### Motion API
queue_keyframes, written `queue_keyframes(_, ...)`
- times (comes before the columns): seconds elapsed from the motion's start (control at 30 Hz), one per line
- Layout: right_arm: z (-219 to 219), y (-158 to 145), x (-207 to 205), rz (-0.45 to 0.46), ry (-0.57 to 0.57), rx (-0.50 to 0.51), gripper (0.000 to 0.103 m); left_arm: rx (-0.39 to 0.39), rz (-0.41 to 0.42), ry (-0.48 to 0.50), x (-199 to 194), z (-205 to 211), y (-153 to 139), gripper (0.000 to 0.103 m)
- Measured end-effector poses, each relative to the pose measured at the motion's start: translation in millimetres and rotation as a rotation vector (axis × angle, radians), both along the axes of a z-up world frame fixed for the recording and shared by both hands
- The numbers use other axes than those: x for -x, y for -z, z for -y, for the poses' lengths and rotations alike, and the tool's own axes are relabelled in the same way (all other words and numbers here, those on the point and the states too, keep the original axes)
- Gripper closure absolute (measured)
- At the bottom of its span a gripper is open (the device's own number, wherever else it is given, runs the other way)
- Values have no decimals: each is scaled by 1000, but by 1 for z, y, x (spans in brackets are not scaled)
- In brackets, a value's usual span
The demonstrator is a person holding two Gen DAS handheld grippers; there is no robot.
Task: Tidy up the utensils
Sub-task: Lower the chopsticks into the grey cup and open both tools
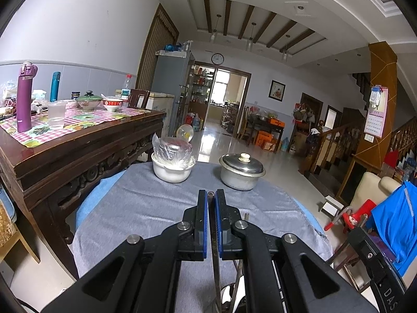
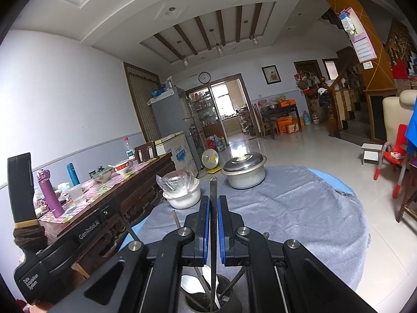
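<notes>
My left gripper [image 1: 211, 195] is shut on a thin flat metal utensil handle [image 1: 215, 255] that runs down between the blue pads toward spoon bowls at the bottom edge. My right gripper [image 2: 213, 200] is shut on another slim metal utensil handle [image 2: 213, 190], its tip poking up past the fingertips. Its lower end stands in a dark utensil cup [image 2: 213, 300] that holds white spoons [image 2: 191, 285] and chopsticks. Both grippers hover over the near part of a round table with a grey cloth [image 1: 146, 208]. The body of the left gripper [image 2: 52, 247] shows at the right wrist view's left.
A white pot with a plastic-wrapped bowl [image 1: 172, 161] and a lidded metal pot [image 1: 241, 172] stand at the table's far edge. A dark wooden table [image 1: 78, 140] with bottles and bowls is close on the left. Chairs and a red stool [image 2: 393, 161] are right.
</notes>
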State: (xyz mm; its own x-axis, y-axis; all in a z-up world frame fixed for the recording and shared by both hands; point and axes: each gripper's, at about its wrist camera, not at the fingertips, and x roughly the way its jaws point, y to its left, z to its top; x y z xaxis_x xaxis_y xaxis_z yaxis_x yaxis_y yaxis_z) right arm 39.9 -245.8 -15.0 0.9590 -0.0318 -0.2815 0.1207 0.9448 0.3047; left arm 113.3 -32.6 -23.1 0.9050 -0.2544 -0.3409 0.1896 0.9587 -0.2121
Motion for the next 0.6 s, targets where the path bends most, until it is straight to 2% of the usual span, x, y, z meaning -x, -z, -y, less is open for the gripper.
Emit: queue_keyframes(0.6, 5, 3, -4, -35, -27, -30, 93, -10, -35, -8, -5, -2, 6, 97)
